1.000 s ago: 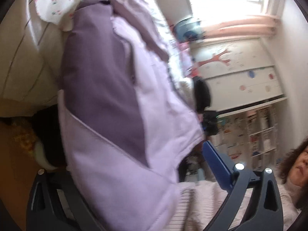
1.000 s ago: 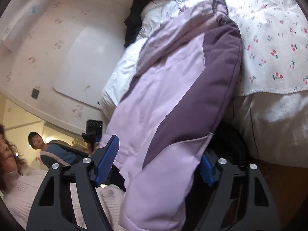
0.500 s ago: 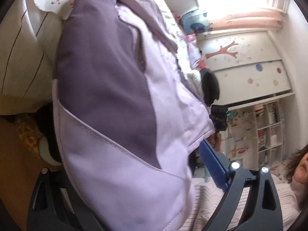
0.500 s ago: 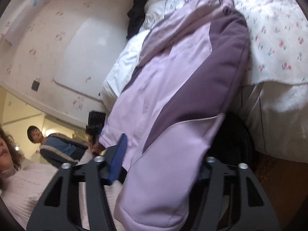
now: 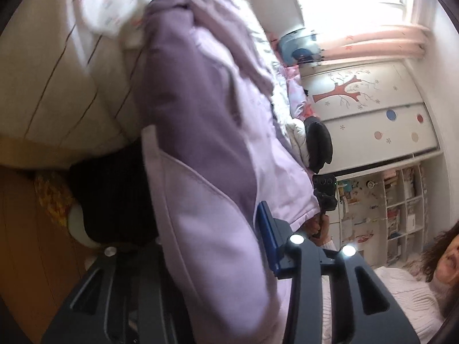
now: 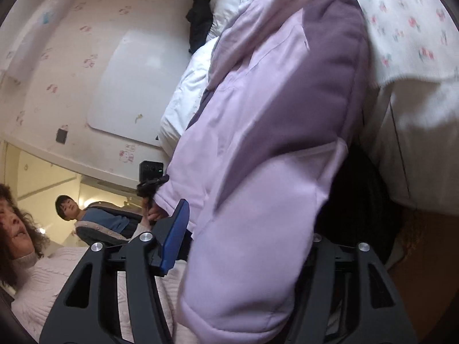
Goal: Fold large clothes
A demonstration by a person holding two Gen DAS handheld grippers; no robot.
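Note:
A padded jacket (image 5: 212, 149) in light lilac and darker purple hangs from the bed edge toward me; it fills the right wrist view (image 6: 272, 143) too. My left gripper (image 5: 212, 246) is shut on the jacket's lower hem, with fabric between its blue pads (image 5: 266, 238). My right gripper (image 6: 246, 238) is shut on the other hem corner, one blue pad (image 6: 175, 235) showing, the other hidden by cloth. The far end of the jacket lies on the bed.
The bed (image 6: 407, 23) has a white cherry-print cover and a white quilt (image 6: 186, 91). A dark bundle (image 5: 114, 195) lies under the bed edge on the wooden floor. A wardrobe (image 5: 373, 120), shelves and two people (image 6: 17, 223) stand around.
Both grippers have closed tighter on the jacket hem and drawn it nearer. The jacket has slid farther off the bed toward me.

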